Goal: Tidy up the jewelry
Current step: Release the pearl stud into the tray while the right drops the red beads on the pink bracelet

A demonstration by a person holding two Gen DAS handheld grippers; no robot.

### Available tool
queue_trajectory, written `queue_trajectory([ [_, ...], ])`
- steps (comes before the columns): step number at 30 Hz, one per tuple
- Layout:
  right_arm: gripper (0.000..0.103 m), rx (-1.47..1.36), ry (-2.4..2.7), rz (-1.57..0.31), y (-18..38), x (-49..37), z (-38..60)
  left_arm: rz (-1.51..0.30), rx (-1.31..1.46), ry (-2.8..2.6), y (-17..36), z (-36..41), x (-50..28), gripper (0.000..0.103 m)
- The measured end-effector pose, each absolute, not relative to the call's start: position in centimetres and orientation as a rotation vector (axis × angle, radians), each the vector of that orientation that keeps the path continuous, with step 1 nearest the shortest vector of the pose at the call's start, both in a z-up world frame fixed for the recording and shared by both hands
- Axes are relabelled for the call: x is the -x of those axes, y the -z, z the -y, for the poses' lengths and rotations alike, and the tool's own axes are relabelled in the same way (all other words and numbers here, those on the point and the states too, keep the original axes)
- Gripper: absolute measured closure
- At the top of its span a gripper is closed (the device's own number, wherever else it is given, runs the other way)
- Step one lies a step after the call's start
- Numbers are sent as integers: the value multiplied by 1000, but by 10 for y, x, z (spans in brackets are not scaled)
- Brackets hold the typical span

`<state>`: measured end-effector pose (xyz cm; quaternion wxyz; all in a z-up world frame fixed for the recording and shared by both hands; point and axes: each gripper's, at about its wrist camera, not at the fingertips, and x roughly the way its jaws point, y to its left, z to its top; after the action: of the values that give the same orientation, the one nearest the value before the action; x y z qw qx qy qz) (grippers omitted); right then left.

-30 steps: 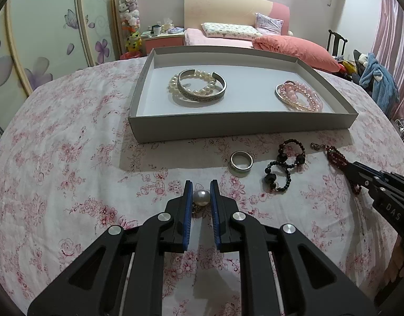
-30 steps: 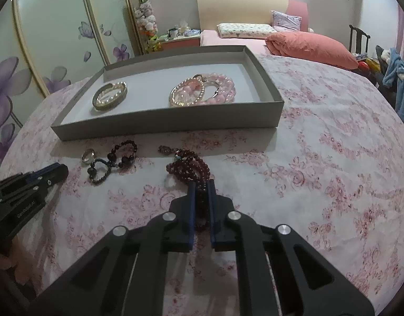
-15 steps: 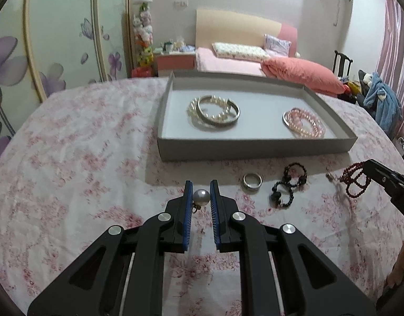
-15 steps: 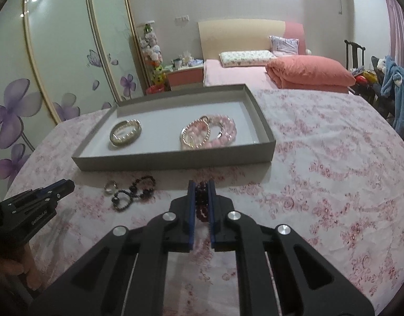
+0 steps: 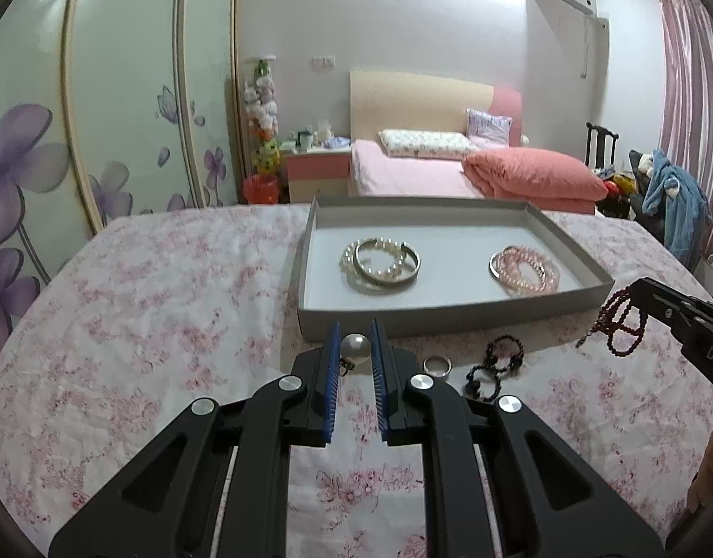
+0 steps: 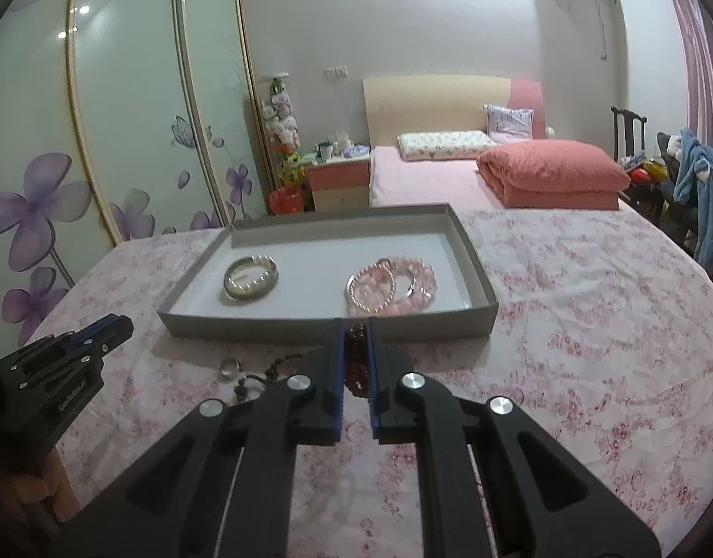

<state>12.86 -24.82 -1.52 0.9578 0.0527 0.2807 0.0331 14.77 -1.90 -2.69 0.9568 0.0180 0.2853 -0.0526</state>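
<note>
While left tongs (image 5: 355, 348) pinch pearl (image 5: 355, 347) above flowered desk (image 5: 147, 325), right tongs (image 6: 356, 348) clamp dark red bead string (image 6: 356, 362), both near front wall of grey tray (image 5: 403, 314). Ring (image 5: 436, 365) and black beads (image 5: 496, 365) lie on desk before tray.

grey tray (image 5: 454, 318), pink floral cloth (image 5: 170, 307), dark red beads (image 5: 623, 325)

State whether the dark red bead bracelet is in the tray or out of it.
Out. The bracelet hangs from the shut right claw, lifted off the cloth in front of the tray.
</note>
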Motion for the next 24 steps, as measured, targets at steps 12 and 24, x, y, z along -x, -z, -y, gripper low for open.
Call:
queue_trajectory([
  [12, 94, -69, -58, -423, -12, -118, 234, -435, -36, 97, 4, 26, -133, 89],
  [24, 94, -45, -39, -327, -29, -121, 224, -330, -37, 101, -14, 32, -136, 89],
])
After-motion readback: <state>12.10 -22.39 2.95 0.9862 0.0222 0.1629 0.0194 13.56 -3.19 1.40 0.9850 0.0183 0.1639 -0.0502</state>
